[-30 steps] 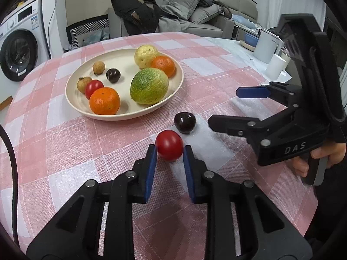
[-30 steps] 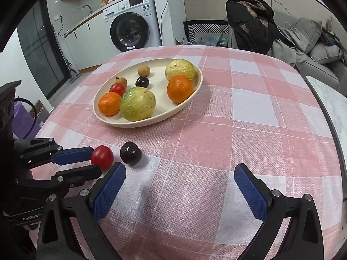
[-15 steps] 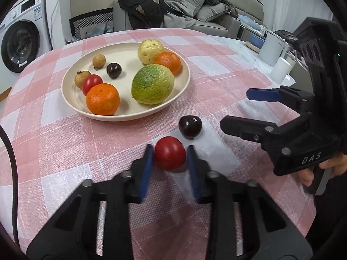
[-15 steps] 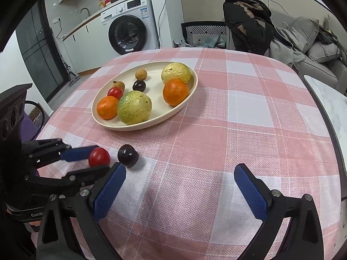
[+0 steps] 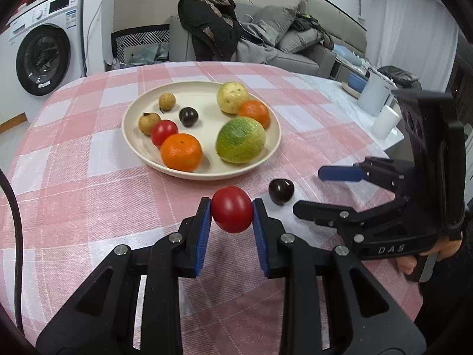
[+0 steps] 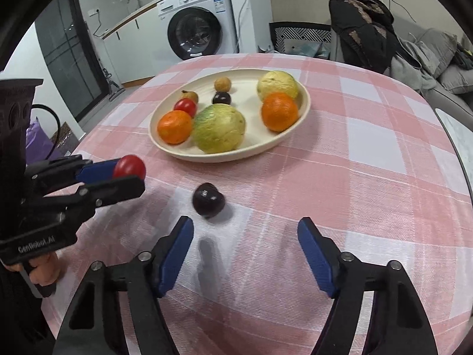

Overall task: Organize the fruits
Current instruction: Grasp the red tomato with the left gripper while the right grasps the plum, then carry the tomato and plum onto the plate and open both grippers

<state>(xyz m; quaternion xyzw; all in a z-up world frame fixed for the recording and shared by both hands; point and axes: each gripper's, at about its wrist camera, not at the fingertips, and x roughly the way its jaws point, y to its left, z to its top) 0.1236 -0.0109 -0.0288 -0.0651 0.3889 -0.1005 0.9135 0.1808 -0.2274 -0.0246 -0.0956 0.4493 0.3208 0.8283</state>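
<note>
My left gripper (image 5: 232, 207) is shut on a red tomato (image 5: 232, 209) and holds it above the checked tablecloth; the tomato also shows in the right wrist view (image 6: 130, 166). A dark plum (image 5: 281, 191) lies on the cloth just right of it, also in the right wrist view (image 6: 208, 199). My right gripper (image 6: 245, 233) is open and empty, just behind the plum; it also shows in the left wrist view (image 5: 325, 190). A cream plate (image 5: 130, 136) holds two oranges, a green fruit (image 5: 240, 140), a yellow fruit, a tomato, a plum and two small brown fruits.
The round table has a pink checked cloth (image 5: 88, 201). White cups (image 5: 384, 119) and a white container stand on a side surface at the right. A washing machine (image 6: 196, 34) and a sofa with clothes (image 5: 212, 26) stand beyond the table.
My left gripper closed on the red tomato and lifted it off the cloth. My right gripper moved closer to the dark plum, still open.
</note>
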